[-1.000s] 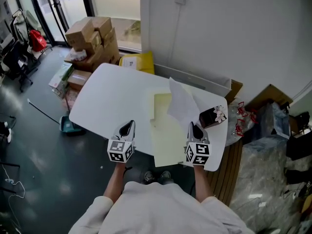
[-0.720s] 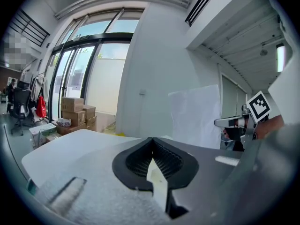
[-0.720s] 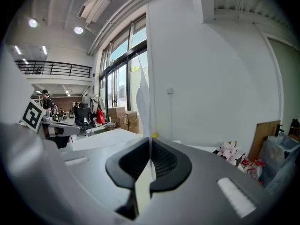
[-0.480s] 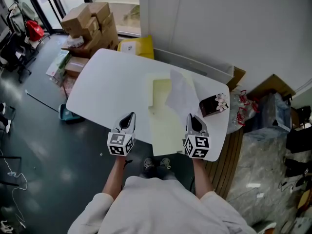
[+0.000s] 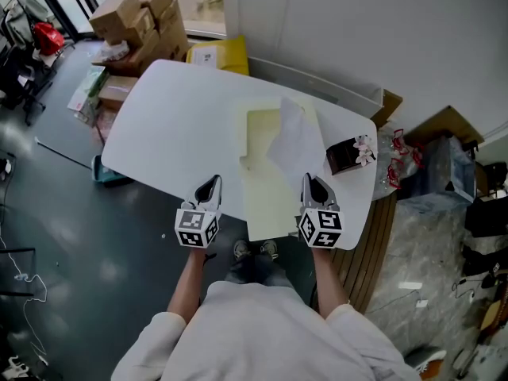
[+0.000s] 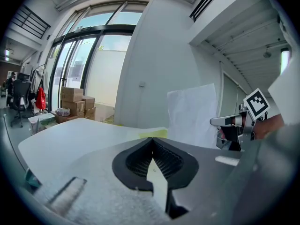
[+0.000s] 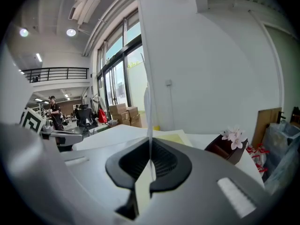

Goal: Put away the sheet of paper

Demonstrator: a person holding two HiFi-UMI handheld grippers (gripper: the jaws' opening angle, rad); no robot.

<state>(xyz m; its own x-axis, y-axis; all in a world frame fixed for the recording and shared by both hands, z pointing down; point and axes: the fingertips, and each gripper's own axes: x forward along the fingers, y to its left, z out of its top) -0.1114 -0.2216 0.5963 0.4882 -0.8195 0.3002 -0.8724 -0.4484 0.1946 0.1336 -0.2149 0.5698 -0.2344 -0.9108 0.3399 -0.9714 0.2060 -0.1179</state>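
Note:
A white sheet of paper [image 5: 292, 137] stands up off the table, pinched at its near corner by my right gripper [image 5: 315, 186], which is shut on it. In the right gripper view the sheet [image 7: 149, 83] shows edge-on, rising from between the jaws. Under it an open pale yellow folder [image 5: 266, 189] lies flat on the white table [image 5: 175, 133], reaching the near edge. My left gripper [image 5: 209, 187] hovers left of the folder at the table's near edge, shut with nothing in it. The left gripper view shows the sheet [image 6: 193, 114] upright beside the right gripper [image 6: 234, 125].
A dark box with a pink flower [image 5: 347, 154] sits at the table's right end. Cardboard boxes [image 5: 135, 22] and a yellow bin [image 5: 216, 54] stand on the floor beyond the far left corner. A white wall runs behind the table; clutter lies at the right.
Both grippers have sunk a little toward the table's near edge. The right gripper still holds the sheet upright and the left stays shut.

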